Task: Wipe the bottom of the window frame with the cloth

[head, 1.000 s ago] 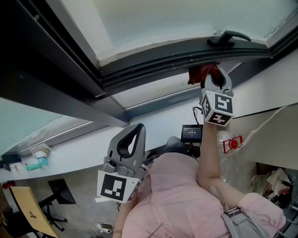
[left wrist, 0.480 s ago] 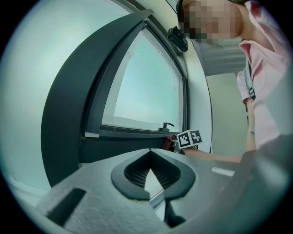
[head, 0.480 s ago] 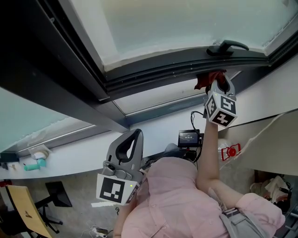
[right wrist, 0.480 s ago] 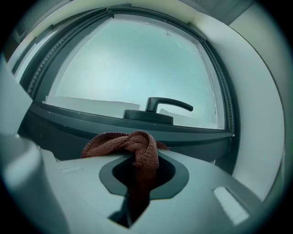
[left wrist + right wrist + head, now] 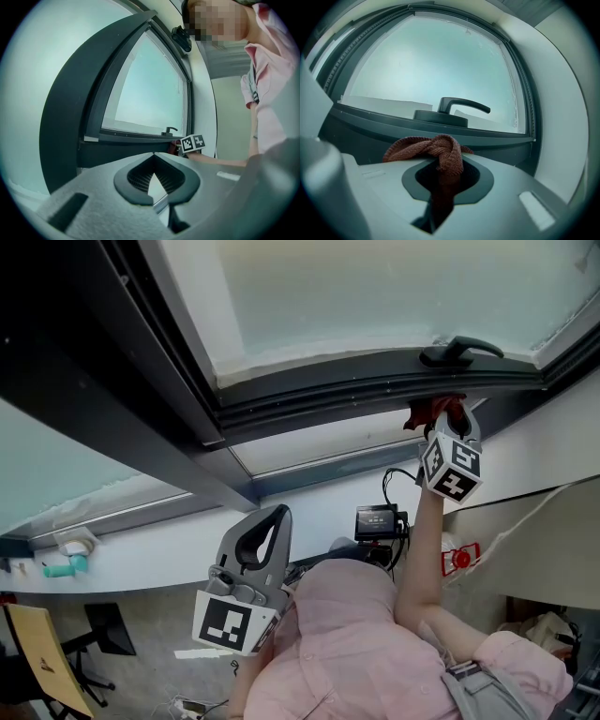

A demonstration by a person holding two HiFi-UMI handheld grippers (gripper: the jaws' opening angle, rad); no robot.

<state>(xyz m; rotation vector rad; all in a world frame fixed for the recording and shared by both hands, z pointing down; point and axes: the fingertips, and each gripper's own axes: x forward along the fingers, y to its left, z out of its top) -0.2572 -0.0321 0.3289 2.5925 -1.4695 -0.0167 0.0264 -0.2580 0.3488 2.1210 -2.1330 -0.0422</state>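
The right gripper (image 5: 452, 413) pinched the cloth (image 5: 422, 414) against the frame (image 5: 337, 395) under the handle (image 5: 459, 350). The left gripper (image 5: 278, 515) hung closed and empty. Steady pressure and one even sweep along the frame seemed best

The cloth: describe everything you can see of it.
The cloth is reddish-brown with a coarse knitted weave, bunched into a twisted wad. The right gripper is shut on it: one fold runs down between the jaws, and the rest spills over their tops to the left. It is held up at the dark bottom rail of the window frame, just below the handle. Whether it touches the rail cannot be told.
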